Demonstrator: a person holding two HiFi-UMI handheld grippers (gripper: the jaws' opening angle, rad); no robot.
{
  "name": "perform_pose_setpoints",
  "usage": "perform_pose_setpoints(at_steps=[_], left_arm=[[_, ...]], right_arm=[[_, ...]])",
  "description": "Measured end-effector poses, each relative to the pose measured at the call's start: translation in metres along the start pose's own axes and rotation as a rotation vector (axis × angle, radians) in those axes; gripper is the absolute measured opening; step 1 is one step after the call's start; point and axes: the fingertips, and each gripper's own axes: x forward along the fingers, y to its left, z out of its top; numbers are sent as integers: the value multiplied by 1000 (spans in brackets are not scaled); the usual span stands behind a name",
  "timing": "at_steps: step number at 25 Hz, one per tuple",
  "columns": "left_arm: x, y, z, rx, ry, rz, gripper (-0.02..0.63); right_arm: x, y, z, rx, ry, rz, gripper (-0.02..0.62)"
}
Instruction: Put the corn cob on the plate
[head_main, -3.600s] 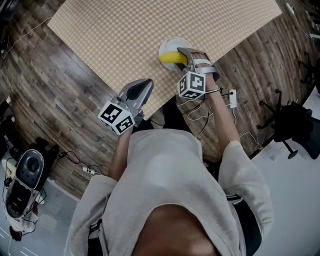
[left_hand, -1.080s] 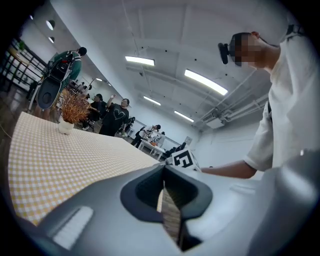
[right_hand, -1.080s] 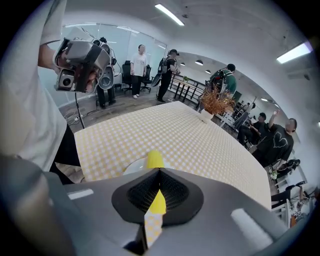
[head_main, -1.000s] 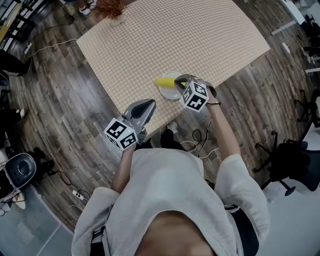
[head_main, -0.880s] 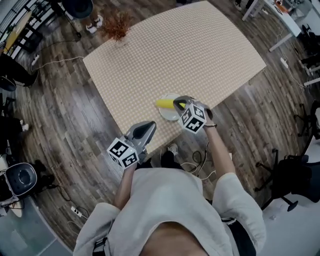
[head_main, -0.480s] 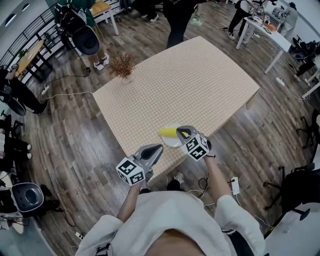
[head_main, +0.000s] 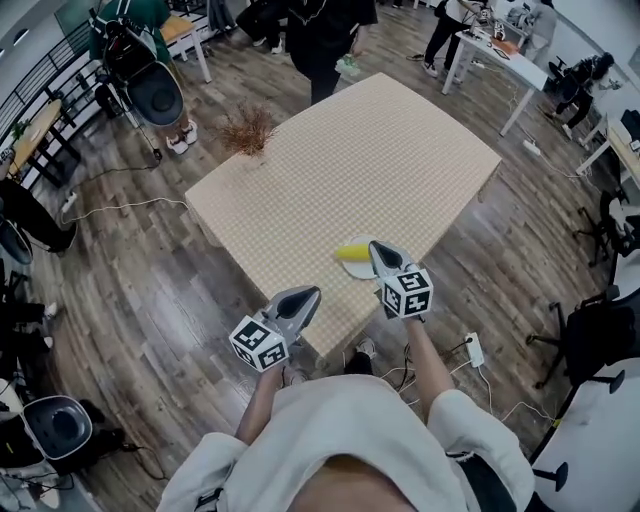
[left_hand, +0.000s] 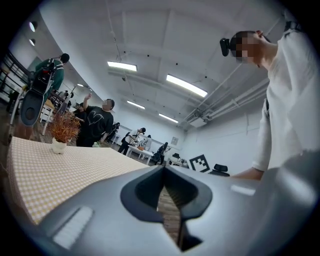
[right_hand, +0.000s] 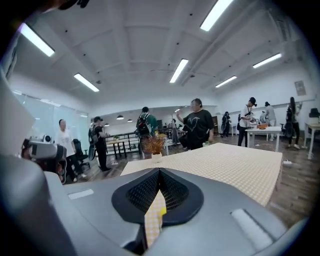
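Note:
The yellow corn cob (head_main: 352, 252) lies on a small white plate (head_main: 357, 269) near the front edge of the checked table (head_main: 330, 160). My right gripper (head_main: 376, 246) is shut with nothing in it, its tips just right of the cob and above the plate. In the right gripper view (right_hand: 159, 171) a sliver of yellow corn (right_hand: 161, 213) shows through the slit below the closed jaws. My left gripper (head_main: 314, 291) hangs shut and empty at the table's front edge, left of the plate; in the left gripper view (left_hand: 164, 168) its jaws meet.
A dried plant in a small vase (head_main: 247, 130) stands at the table's far left corner. People (head_main: 325, 30) and white desks (head_main: 495, 50) are beyond the table. A power strip (head_main: 473, 349) and cables lie on the wooden floor, with an office chair (head_main: 590, 340) at the right.
Both grippers have risen. The right gripper has rolled and drawn back from the corn, which stays on the plate. The head view now takes in much more of the room.

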Motion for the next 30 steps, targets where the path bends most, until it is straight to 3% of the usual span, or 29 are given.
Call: perform_pose_setpoints(at_steps=[3,8,18,24,30], left_arm=[[-37,9,1,-3,0,-19,9],[-76,7,-2,-4,16,-85,9],[-101,-29,5,-6,12,-161,9],[-97,-54,3,10,10,-133,9],[-80,-105,-14,20,15,-104,9]], right_arm=[[-13,34,-3,50,-40,-63,0],[-39,88,-15,31,-45,-124,0],[-109,148,7,-11,-124,-207,-2],[-142,164,0,-55,-135,-200,-2],[-184,158,-18,-39,-137,-153,-3]])
